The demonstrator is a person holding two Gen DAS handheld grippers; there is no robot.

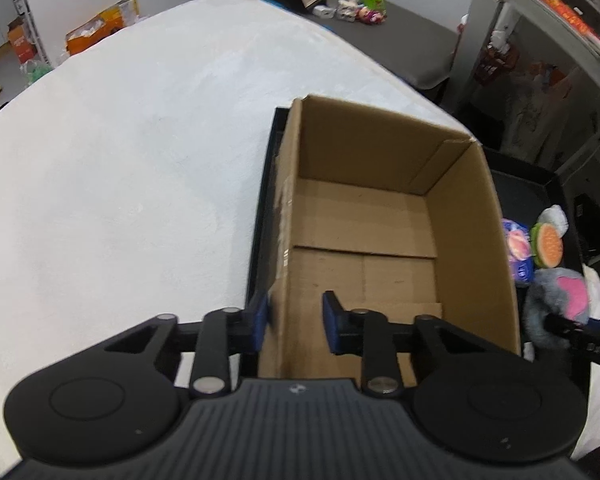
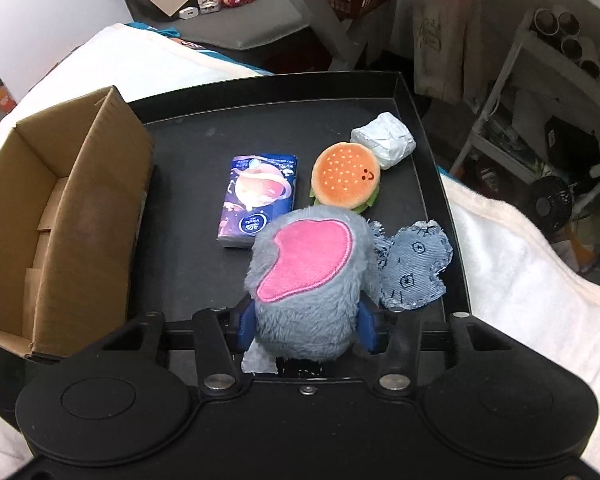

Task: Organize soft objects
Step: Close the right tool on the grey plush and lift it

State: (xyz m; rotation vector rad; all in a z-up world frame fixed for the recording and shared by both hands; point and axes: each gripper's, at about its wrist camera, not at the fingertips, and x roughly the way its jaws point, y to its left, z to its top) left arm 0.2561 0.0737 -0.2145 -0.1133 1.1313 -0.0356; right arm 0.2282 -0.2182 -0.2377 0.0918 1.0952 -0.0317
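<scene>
We see the left gripper [image 1: 294,320] pitched steeply down, blue pads straddling a box wall [image 1: 278,312], 9 o'clock pad touching, 3 o'clock pad apart. The right gripper [image 2: 306,326], equally steep, squeezes a grey plush [image 2: 312,280].

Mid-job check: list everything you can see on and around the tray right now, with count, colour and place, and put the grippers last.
cardboard box: one, brown, open and empty, on the left of the tray
tray: one, black, on the white blanket
white blanket: one, white, under the tray
grey plush toy: one, grey with a pink patch, near edge of tray, between the right gripper's pads
tissue pack: one, blue with pink print, tray centre
burger plush: one, orange with green trim, behind the grey plush toy
white packet: one, white, far right of tray
denim pouch: one, blue, right of the grey plush toy
left gripper: black, blue pads astride the box's near-left wall
right gripper: black, blue pads pressing the grey plush toy
</scene>
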